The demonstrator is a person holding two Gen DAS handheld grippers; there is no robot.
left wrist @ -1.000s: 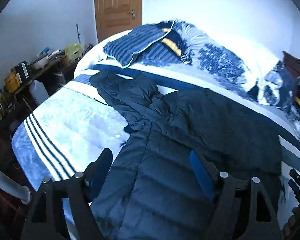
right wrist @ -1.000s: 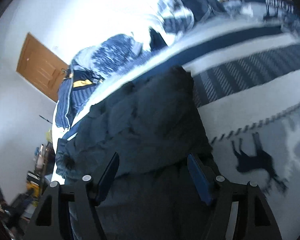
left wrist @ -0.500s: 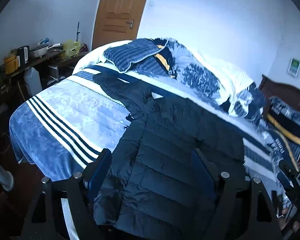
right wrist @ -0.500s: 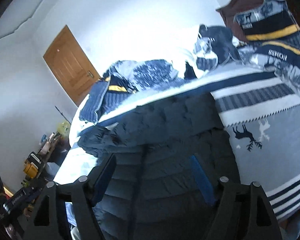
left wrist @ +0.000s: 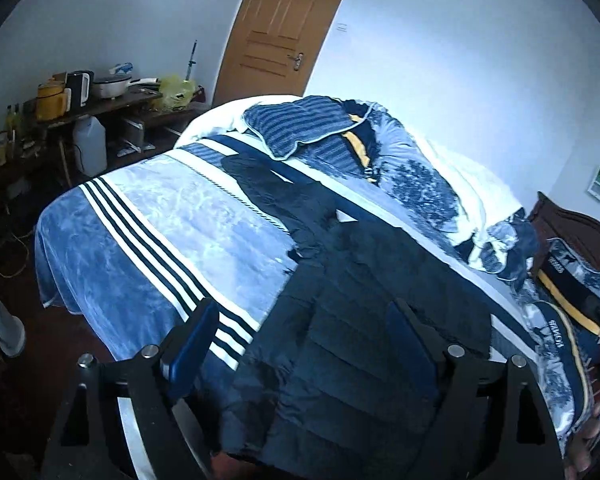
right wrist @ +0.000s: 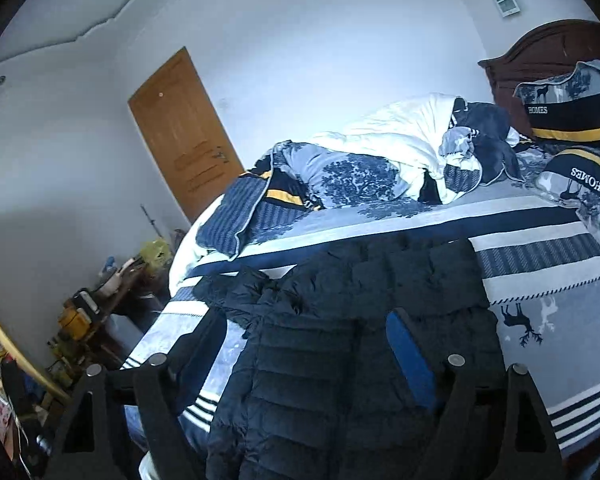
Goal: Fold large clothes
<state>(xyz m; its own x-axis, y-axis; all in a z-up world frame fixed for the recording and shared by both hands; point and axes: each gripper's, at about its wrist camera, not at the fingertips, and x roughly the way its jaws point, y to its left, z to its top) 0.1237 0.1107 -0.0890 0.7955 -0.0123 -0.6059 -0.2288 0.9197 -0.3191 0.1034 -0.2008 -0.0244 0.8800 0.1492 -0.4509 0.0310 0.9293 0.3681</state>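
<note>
Distance has opened up: both my tongs have pulled back and risen from the dark puffer jacket (left wrist: 364,320), which now lies free across the bed (left wrist: 148,240), filling the lower middle of both frames, hem hanging over the near edge. My left tongs (left wrist: 300,344) and right tongs (right wrist: 308,348) are spread wide, gripping nothing. I judge I've stepped back to pick the next fold. One sleeve reaches toward upper left; the other I cannot find. The hem is cut off behind my fingers (right wrist: 408,352)
</note>
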